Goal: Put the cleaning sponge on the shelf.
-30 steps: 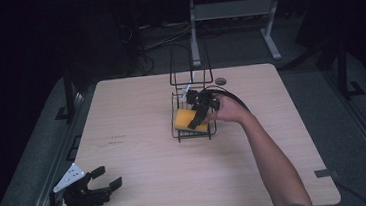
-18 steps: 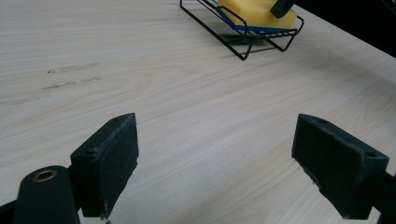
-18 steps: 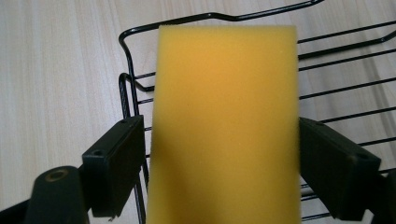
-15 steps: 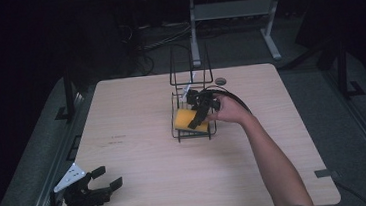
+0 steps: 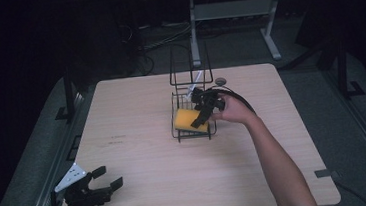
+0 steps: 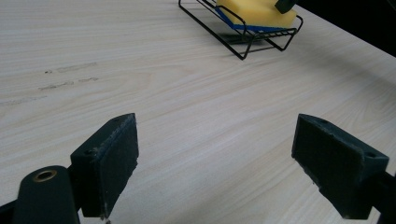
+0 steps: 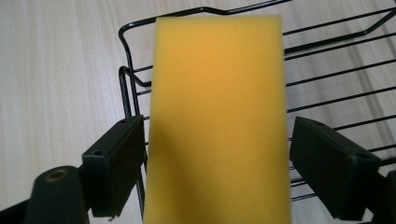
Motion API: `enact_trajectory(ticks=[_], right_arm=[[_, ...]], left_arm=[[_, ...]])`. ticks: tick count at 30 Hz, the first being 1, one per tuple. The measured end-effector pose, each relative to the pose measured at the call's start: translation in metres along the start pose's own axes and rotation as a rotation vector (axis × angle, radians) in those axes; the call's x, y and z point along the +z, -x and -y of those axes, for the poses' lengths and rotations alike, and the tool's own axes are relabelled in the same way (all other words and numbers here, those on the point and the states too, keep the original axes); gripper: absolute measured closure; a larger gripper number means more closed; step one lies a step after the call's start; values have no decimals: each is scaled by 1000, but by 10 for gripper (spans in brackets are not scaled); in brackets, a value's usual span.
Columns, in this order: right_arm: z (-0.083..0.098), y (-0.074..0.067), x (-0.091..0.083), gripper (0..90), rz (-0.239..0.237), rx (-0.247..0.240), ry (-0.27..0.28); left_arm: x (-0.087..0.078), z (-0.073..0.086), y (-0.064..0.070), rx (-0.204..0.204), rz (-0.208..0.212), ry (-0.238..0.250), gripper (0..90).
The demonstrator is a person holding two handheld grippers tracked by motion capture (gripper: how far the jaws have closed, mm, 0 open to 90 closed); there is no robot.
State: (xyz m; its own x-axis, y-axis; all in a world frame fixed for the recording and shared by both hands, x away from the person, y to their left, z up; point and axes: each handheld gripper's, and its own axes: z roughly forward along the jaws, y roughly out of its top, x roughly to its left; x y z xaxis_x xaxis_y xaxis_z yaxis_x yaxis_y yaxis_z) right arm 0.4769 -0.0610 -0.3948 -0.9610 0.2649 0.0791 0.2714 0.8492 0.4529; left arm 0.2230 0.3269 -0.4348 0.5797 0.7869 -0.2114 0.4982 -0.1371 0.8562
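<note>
Yellow sponge lying in the low tray of the black wire rack, far of the middle of the table, tilted a little with its blue underside visible from the left gripper view. Right gripper reaching in from the right side of the rack, held by the right hand, jaws spread to either side of the sponge rather than clamped on it. In the right gripper view, a clear gap between the right pad and the sponge's edge, the left pad very close to the other edge, contact there impossible to tell. Left gripper parked at the near left corner of the table, well apart from the rack, jaws wide with only bare wood between them, plainly idle. Judged from this: sponge and rack already together, so either a placement all but finished, with only the withdrawal of the right gripper left, or a pick-up barely begun, with closing and lifting yet to come. No way to settle which from the grip alone. Either way, no load carried by either gripper, and nothing left for the left one unless the light rack needs steadying.
</note>
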Motion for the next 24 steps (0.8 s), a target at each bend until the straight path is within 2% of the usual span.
enact_trajectory(ticks=[14, 19, 24], right_arm=[[5, -1, -6, 180, 5, -5, 9], [9, -1, -10, 180, 14, 23, -1], [12, -1, -13, 180, 13, 28, 20]], left_arm=[[0, 0, 0, -2, 1, 0, 140], [1, 0, 1, 1, 3, -2, 141], [0, 0, 0, -2, 0, 1, 141]])
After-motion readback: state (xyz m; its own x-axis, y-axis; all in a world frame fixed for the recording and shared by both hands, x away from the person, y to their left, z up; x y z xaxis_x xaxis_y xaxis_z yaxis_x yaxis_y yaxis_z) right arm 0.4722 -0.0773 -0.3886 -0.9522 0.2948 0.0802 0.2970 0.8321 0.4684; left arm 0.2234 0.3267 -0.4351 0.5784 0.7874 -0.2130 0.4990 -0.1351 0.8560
